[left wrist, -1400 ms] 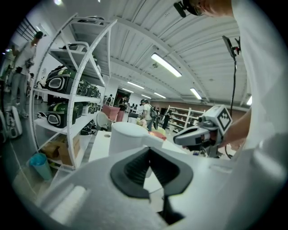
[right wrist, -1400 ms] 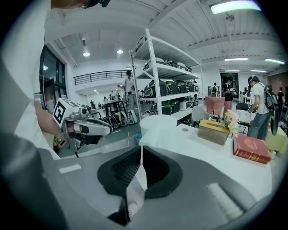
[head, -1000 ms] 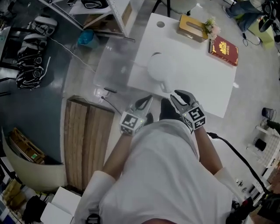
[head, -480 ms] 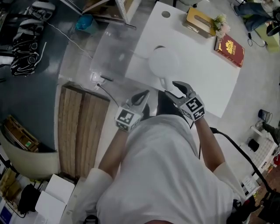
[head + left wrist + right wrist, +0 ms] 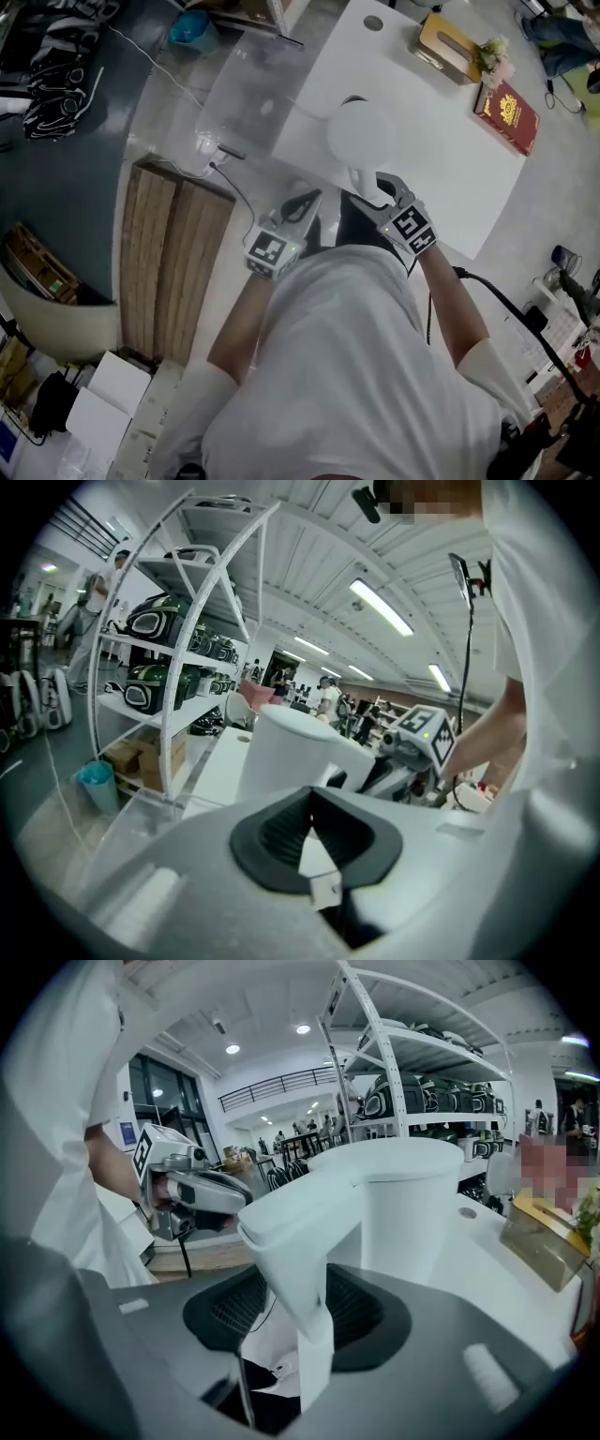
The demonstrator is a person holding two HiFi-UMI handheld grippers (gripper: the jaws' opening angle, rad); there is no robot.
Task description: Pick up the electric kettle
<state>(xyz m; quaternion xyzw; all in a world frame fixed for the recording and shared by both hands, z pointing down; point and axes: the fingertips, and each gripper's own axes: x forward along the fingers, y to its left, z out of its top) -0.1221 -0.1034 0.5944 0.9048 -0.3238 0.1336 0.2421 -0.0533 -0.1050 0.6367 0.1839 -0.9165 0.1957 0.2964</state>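
Right fingers [image 5: 223, 1309]: spread wide on your right gripper [image 5: 388, 190], one on each side of the handle [image 5: 298, 1232] of the electric kettle [image 5: 403, 1213]; these views don't show whether either pad touches the handle
Left fingers [image 5: 279, 829]: also spread on your left gripper [image 5: 302, 206], with nothing between them and only white tabletop [image 5: 441, 164] showing through the gap
Kettle position: the white electric kettle stands upright on the tabletop, close to the edge nearest you, with its handle turned toward you and into your right gripper
Right gripper position: you hold it at the near edge of the tabletop, pointed at the kettle's body, with its marker cube [image 5: 412, 230] facing up in the head view
Left gripper position: you hold it off the near-left edge of the tabletop, near your right gripper and aimed toward the kettle, but apart from it
Far side of the tabletop: a wooden tissue box [image 5: 445, 45] has a small bunch of flowers [image 5: 492, 52] just beside it and a red book [image 5: 509, 103] lying flat nearby, all well apart from the kettle
Floor on your left: a wooden panel [image 5: 173, 267] lies beside you
Beyond the tabletop: a white shelving rack [image 5: 422, 1054] carries dark appliances
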